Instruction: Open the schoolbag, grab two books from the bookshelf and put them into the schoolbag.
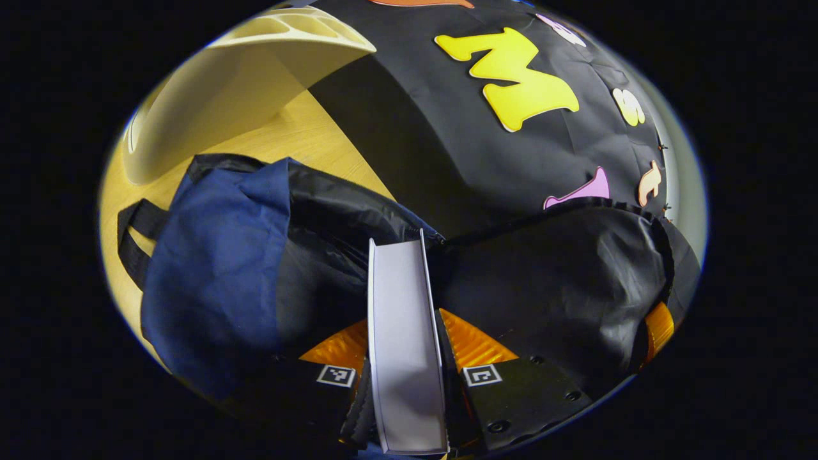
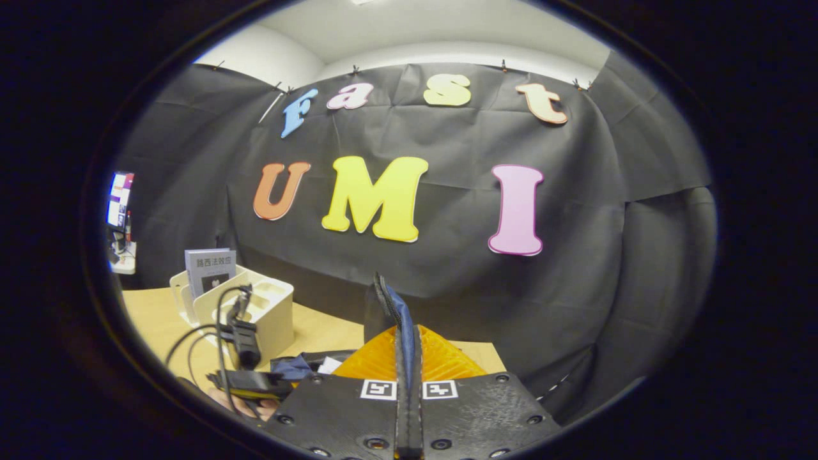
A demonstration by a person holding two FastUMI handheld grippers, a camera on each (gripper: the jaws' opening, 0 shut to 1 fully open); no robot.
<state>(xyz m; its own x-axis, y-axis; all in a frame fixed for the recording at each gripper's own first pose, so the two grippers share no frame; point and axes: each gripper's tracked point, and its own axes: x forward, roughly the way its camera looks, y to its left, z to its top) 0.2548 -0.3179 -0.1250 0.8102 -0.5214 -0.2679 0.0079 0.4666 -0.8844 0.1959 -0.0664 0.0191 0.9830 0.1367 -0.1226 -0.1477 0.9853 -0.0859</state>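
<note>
My left gripper (image 1: 406,350) is shut on a pale grey book (image 1: 399,281), held edge-on over the open mouth of the blue schoolbag (image 1: 217,268), whose black lining (image 1: 562,281) spreads to the right. In the right gripper view, my right gripper (image 2: 408,361) is shut on the schoolbag's zipped edge (image 2: 399,313) and holds it up. Lower left of it, the left gripper (image 2: 246,354) with its cables sits in a hand (image 2: 246,402) above the schoolbag (image 2: 294,367). A grey book (image 2: 211,268) stands upright in the cream bookshelf (image 2: 271,313).
The cream bookshelf (image 1: 211,108) stands on the wooden table (image 1: 307,140) just beyond the bag. The bag's black straps (image 1: 131,236) lie at its left. The black cloth wall closes off the back, and a small shelf with a screen (image 2: 120,211) sits far left.
</note>
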